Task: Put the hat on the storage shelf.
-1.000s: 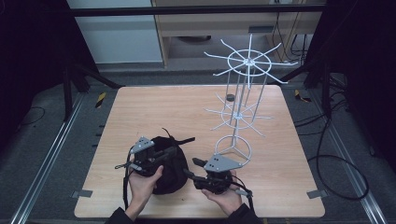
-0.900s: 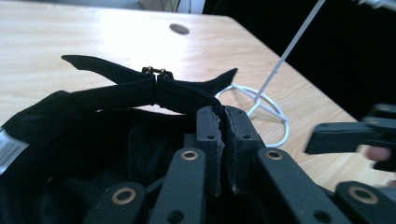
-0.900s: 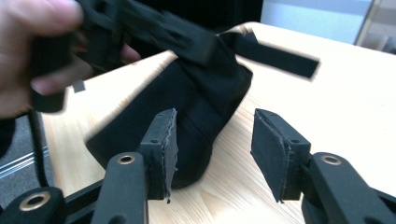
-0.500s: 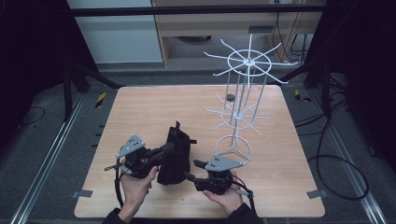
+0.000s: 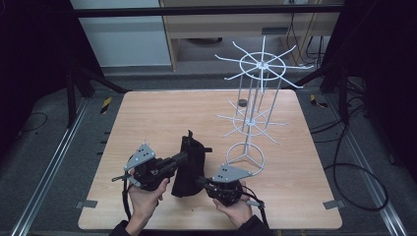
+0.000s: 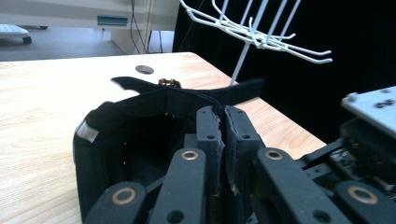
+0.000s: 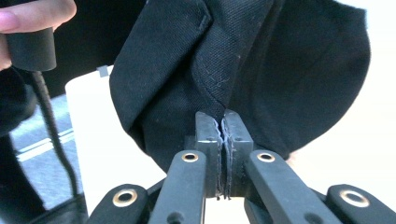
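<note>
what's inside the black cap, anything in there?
Through the black cap's opening in the left gripper view: dark lining and a white tag at the rim, nothing else. The left gripper, clamped on the band, hides part of it.

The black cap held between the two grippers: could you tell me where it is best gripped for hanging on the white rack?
Probably at the black cap's rear strap, from the person's side. The strap is a thin, flat band that closed jaws pinch well. The left gripper already clamps that edge, the right gripper a fabric fold, and the white rack stands beyond.
</note>
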The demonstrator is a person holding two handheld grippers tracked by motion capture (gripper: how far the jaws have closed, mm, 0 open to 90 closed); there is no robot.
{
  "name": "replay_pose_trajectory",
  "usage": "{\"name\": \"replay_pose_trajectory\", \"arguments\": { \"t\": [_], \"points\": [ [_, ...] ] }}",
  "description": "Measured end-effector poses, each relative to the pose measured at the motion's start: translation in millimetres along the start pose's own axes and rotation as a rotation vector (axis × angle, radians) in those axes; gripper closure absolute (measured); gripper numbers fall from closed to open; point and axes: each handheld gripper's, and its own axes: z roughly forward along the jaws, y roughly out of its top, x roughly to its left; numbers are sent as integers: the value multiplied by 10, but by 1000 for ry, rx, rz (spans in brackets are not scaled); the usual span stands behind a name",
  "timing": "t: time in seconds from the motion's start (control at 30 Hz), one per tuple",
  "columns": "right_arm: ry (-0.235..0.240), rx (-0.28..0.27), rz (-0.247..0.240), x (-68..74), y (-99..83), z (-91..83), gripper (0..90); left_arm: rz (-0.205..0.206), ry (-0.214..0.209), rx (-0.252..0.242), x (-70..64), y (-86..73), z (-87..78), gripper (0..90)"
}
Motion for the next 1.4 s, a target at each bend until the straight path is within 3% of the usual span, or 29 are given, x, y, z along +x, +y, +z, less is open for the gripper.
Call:
{"name": "replay_pose_trajectory", "arguments": {
  "t": [0.23,0.37,0.57,0.73,0.9,1.1,1.23,1.4],
  "points": [
    [-55,56,-89,94,124,19,877,50,55,26,95,-91,-152,845],
    [-33,99,-128,205,225,136,872,41,98,30,212,-169,-304,845],
    [21,72,-105,303,280,354,768,-8,182,57,493,-340,-516,846],
    [33,17,-82,320,275,411,603,-26,242,92,713,-453,-578,845],
    [-5,-30,-65,233,268,274,510,-24,306,138,914,-539,-593,840],
    [-77,3,-35,23,78,70,480,-57,365,201,1132,-639,-618,831],
    [-134,40,-13,-105,-86,-57,465,-43,407,258,1242,-701,-577,829],
    [-187,51,25,-249,-243,-253,460,-28,426,324,1318,-774,-505,824]
  ]
}}
